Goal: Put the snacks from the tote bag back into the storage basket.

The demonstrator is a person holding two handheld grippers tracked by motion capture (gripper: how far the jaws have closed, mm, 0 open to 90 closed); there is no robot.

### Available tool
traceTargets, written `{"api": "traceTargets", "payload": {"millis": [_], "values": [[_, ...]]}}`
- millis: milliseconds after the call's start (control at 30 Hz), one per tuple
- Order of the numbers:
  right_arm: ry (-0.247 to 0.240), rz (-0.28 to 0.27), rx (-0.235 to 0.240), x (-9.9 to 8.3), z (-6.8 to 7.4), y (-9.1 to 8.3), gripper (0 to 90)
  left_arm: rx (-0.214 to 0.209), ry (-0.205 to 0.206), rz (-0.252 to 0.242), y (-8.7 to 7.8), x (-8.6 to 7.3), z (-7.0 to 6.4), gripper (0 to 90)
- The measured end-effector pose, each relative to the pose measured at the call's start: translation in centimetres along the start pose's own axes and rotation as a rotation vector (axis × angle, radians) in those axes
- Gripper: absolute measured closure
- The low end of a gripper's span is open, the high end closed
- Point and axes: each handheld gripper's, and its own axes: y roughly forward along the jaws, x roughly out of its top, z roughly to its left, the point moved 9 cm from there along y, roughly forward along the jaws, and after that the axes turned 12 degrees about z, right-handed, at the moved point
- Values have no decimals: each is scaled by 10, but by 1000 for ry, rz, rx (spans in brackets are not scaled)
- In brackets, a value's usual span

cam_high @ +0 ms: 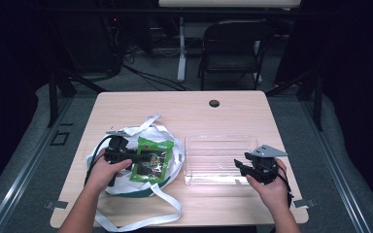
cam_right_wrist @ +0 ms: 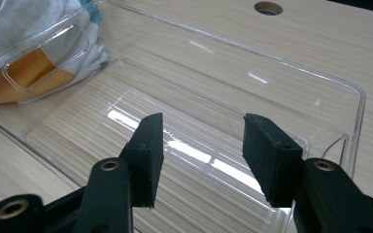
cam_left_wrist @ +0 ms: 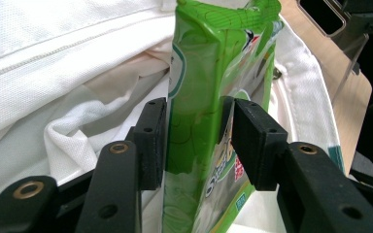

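Two claws: mine, both over the desk (cam_high: 194, 107).
Left claw (cam_left_wrist: 194, 141): clamped on green packet (cam_left_wrist: 209, 73) above white bag (cam_left_wrist: 53, 58).
Right claw (cam_right_wrist: 201, 155): gaping, empty, over clear bin (cam_right_wrist: 320, 77).

green packet (cam_left_wrist: 209, 97) with printed lettering, too blurred and folded to read; no other text

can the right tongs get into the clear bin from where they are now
Probably yes. The right tongs hang open just over the near end of the clear bin, whose top is open, and nothing lies between them.
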Motion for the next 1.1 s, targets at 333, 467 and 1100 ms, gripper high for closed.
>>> {"api": "traceTargets", "payload": {"millis": [333,467,1100], "values": [[4,1,1,0,0,1,501,-22,16,3,-4,-3,0,602],[3,2,1,-1,0,1,501,-21,34,3,-6,-4,0,621],[-2,9,-6,-2,-1,3,503,-100,29,-5,-12,-8,2,712]]}}
